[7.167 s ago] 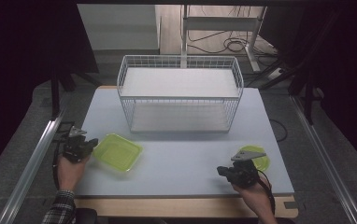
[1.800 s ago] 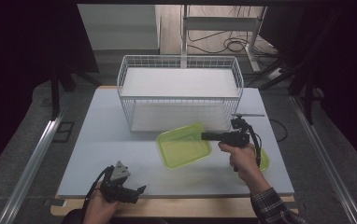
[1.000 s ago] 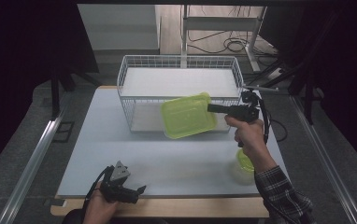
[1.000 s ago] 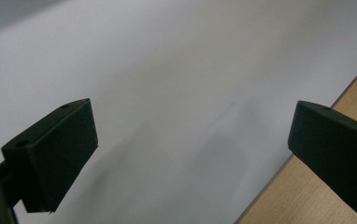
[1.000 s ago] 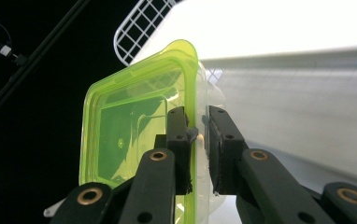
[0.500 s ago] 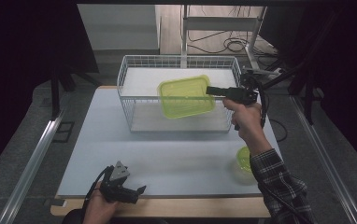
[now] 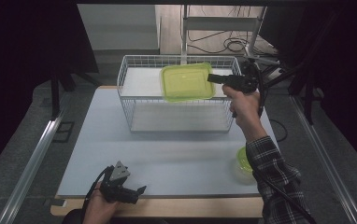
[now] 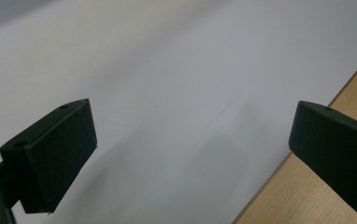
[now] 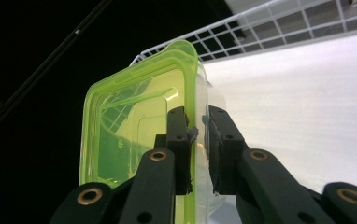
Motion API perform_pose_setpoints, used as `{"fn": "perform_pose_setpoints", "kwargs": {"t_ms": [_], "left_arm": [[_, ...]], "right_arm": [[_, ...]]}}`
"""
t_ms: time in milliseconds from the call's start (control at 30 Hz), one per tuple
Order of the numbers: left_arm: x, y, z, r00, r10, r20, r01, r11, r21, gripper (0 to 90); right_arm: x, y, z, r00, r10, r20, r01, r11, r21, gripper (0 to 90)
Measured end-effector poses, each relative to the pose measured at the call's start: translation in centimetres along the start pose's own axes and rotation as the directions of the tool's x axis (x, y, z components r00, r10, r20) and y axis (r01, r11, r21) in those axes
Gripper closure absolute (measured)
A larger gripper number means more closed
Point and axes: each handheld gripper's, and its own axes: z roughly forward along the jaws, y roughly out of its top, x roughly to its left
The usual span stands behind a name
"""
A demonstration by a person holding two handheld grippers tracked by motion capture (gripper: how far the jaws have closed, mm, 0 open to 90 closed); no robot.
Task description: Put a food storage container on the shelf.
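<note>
A clear food box with a lime-green lid [image 7: 187,82] hangs in the air over the white wire basket [image 7: 126,88], held by its right rim. My right gripper [image 7: 210,78] is shut on that rim; in the right gripper view the two black jaws pinch the green lid edge [image 9: 193,93] and the clear wall, gripper [image 9: 198,133]. My left gripper [image 7: 141,190] rests at the table's front edge, held in a hand, and its jaws stand wide apart over the bare white tabletop [image 8: 176,93], gripper [image 8: 190,154] with nothing between them.
A second green-lidded box [image 7: 244,161] sits at the front right of the table, partly behind the plaid sleeve [image 7: 274,177]. The wooden table edge [image 8: 335,93] runs beside the left gripper. Dark floor and metal rails flank the table.
The right hand has carried the green-lidded box up and toward the back, from beside the basket's front to above its open top. The left gripper has stayed in place.
</note>
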Motion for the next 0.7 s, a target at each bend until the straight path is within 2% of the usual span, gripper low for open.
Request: {"fn": "perform_pose_setpoints", "kwargs": {"t_ms": [300,667,700], "left_arm": [[0.0,0.0,0.0,1.0,0.002,0.003,-0.002,1.0,0.002,1.0],[-0.1,0.0,0.1,1.0,0.007,0.005,-0.007,0.9999,0.008,1.0],[-0.1,0.0,0.1,0.9999,0.009,0.005,-0.009,0.9999,0.009,1.0]], "right_arm": [[-0.4,1.2,1.5,0.9985,0.008,0.055,-0.007,1.0,-0.02,79.8],[-0.5,1.4,3.1,0.9954,0.015,0.095,-0.012,1.0,-0.024,79.8],[-0.5,1.5,3.3,0.994,0.011,0.109,-0.009,1.0,-0.025,79.8]]}}
